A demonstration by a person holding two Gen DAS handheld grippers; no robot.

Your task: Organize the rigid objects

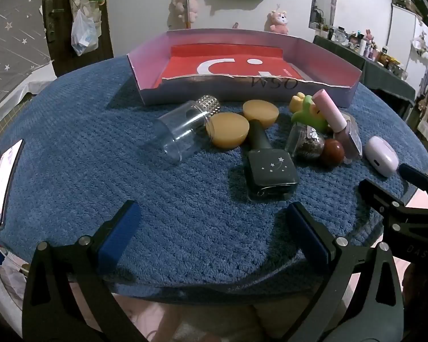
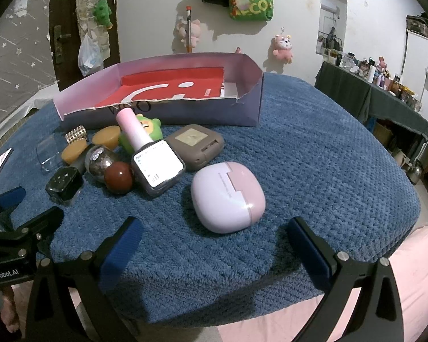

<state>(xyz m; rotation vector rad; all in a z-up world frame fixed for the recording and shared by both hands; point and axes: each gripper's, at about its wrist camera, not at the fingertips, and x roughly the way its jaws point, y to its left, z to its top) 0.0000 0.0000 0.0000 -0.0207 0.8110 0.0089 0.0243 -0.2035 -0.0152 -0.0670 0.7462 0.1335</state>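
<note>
A cluster of small items lies on the blue mat (image 1: 185, 228) in front of a shallow purple box (image 1: 145, 91) with a red sheet inside. In the left wrist view: a clear jar (image 1: 179, 134) on its side, two yellow discs (image 1: 228, 134), a dark green bottle (image 1: 268, 168), a glitter bottle (image 1: 306, 142), a brown ball (image 1: 332, 152), a green toy (image 1: 308, 111), a pink-capped bottle (image 1: 331, 111). The pink-and-white case (image 2: 228, 196) and a grey case (image 2: 197, 145) lie nearer the right gripper (image 2: 214, 236). The left gripper (image 1: 211, 222) hovers open short of the green bottle. Both are empty.
A phone (image 1: 0, 182) rests at the mat's left edge. The box (image 2: 185, 114) has a torn near wall. A dark-covered side table (image 2: 371, 94) crowded with bottles stands at the right. Bare mat (image 2: 314, 156) stretches to the right of the cluster.
</note>
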